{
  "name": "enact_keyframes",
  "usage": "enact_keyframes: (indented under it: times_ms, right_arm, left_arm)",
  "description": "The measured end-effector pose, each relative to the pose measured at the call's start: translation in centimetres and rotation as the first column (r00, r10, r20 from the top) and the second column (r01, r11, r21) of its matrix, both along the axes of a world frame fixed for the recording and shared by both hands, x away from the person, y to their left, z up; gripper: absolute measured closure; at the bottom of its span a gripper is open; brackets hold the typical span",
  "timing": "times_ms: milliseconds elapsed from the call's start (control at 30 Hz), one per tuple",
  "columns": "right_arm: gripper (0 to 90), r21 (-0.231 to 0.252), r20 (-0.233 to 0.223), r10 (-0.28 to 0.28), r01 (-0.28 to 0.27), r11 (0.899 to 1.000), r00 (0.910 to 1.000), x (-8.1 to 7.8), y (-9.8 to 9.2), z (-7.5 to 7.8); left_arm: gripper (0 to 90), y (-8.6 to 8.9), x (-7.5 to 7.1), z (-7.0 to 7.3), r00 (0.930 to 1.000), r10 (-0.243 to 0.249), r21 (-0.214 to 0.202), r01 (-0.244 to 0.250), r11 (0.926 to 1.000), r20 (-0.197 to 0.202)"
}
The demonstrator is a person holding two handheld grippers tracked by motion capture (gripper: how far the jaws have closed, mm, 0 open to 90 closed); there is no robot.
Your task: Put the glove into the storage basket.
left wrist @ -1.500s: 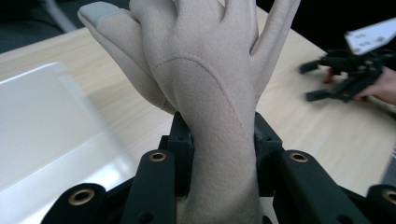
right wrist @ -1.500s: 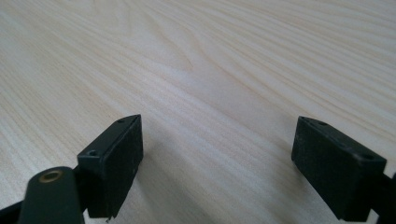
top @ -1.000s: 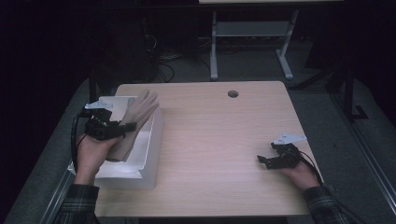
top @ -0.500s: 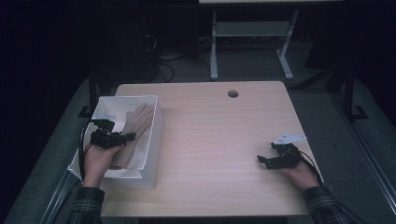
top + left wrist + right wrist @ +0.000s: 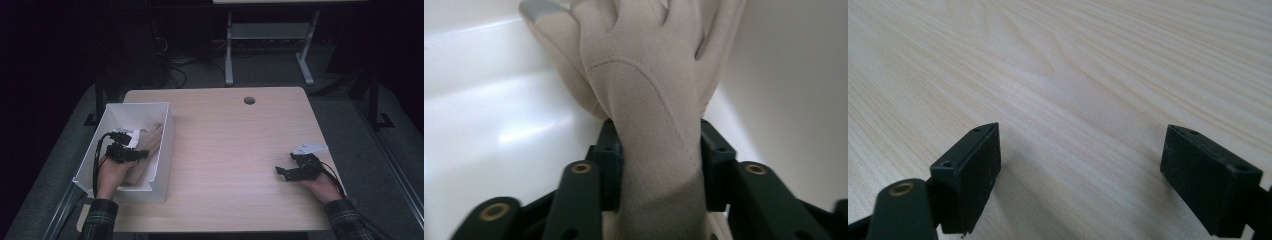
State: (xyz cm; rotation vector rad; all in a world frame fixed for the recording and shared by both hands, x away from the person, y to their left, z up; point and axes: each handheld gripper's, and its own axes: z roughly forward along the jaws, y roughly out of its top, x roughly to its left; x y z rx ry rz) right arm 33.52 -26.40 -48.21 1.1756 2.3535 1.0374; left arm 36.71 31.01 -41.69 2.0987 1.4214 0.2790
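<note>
Resting low inside the white rectangular plastic bin (image 5: 165, 131), the left gripper (image 5: 131, 154) has the beige fabric glove (image 5: 649, 100) running lengthwise between its jaws. In the left gripper view the cuff fills the gap between the two black pads (image 5: 610, 165), yet the jaws have just been opening, so I judge the grip as being let go, not taken; the glove lies on the bin floor, its fingers against the far wall. That placement suits a deposit: the glove is down where it can lie without support.

The right gripper (image 5: 289, 171) sits on the light wooden table (image 5: 240, 145) near its right front edge, jaws spread wide with nothing between them, well apart from the bin. It appears parked, out of the working hand's way.

Clearances: the bin stands at the table's left edge, its walls rising close on either side of the left gripper. Withdrawal would best go straight up, since a sideways pull could catch a wall or drag the glove. The table's middle is open. A small round dark hole (image 5: 249, 100) lies near the far edge.
</note>
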Motion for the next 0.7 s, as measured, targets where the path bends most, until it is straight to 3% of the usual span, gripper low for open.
enact_keyframes:
  times_ms: [133,433,700]
  right_arm:
    - [15.9,-0.001,0.001,0.0,0.0,1.0,1.0,0.0,0.0,0.0]
    - [15.9,0.0,0.0,0.0,0.0,1.0,1.0,0.0,0.0,0.0]
    - [15.8,0.001,0.001,0.0,0.0,1.0,1.0,0.0,0.0,0.0]
  left_arm:
    - [46.4,0.0,0.2,-0.4,0.9995,0.002,0.0,-0.002,1.0,-0.03]
    - [26.3,0.1,0.1,-0.3,0.9999,0.014,-0.006,-0.014,0.9999,0.002]
    - [22.9,0.4,-0.1,1.3,0.9989,0.001,-0.012,-0.001,0.9999,0.046]
